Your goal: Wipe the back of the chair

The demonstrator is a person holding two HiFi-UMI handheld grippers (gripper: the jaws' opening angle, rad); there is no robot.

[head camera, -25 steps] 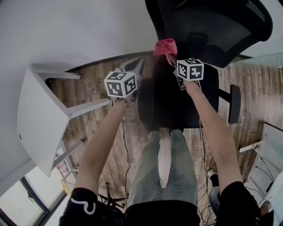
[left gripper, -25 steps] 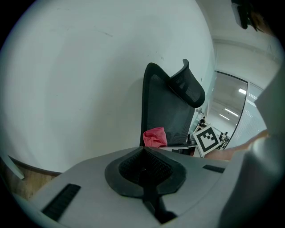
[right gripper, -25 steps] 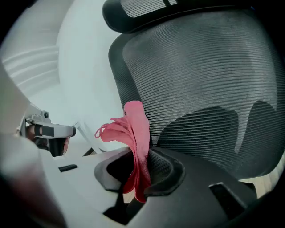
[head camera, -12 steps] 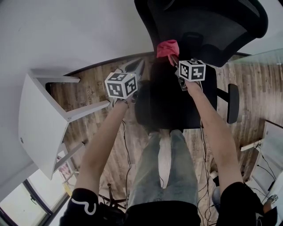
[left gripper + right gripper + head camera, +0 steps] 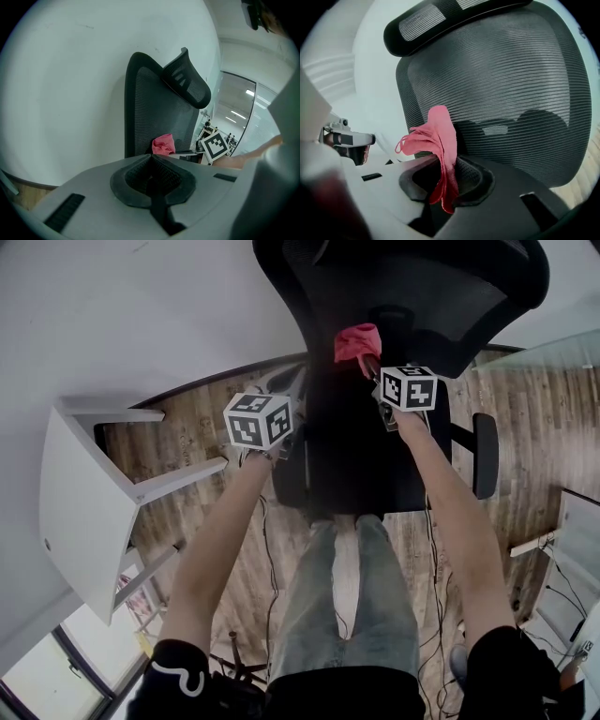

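Observation:
A black mesh office chair stands in front of me, its backrest [image 5: 412, 296] at the top of the head view and filling the right gripper view [image 5: 501, 89]. My right gripper [image 5: 367, 364] is shut on a pink cloth [image 5: 356, 341], held up against the lower front of the backrest. The cloth [image 5: 440, 150] sticks out from between the shut jaws. My left gripper [image 5: 286, 395] hangs to the left of the chair, shut with nothing in it. From the left gripper view the chair [image 5: 154, 117] shows edge-on with the pink cloth [image 5: 162, 144] against it.
A white table [image 5: 89, 493] stands at the left. The chair's seat [image 5: 361, 456] and an armrest [image 5: 484, 454] lie below the grippers. White wall behind the chair. Cables run over the wooden floor [image 5: 187, 427]. My legs stand just behind the seat.
The chair's backrest has swung left in the head view and sits closer under the cloth. Both grippers hold almost the same place; the right one has edged up slightly.

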